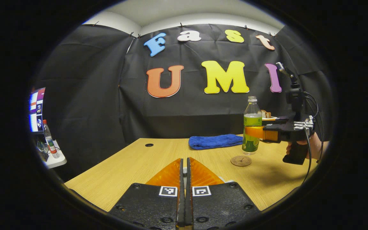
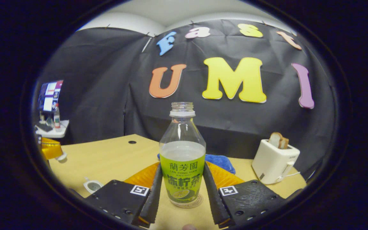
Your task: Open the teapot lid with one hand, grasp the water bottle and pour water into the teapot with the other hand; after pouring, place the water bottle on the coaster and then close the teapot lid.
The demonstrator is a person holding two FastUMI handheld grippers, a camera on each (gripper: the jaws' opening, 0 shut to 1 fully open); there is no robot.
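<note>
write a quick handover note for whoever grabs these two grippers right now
Left gripper: shut, apparently on the teapot lid, held up off the pot.
Right gripper: shut on the water bottle, which is upright, uncapped and part full.
The teapot stands open on the table's near left side. The coaster lies right by the bottle's base.
Done: lid off, bottle grasped. Whether water has been poured cannot be told.
Left: pour if needed, set the bottle on the coaster, close the lid.
</note>
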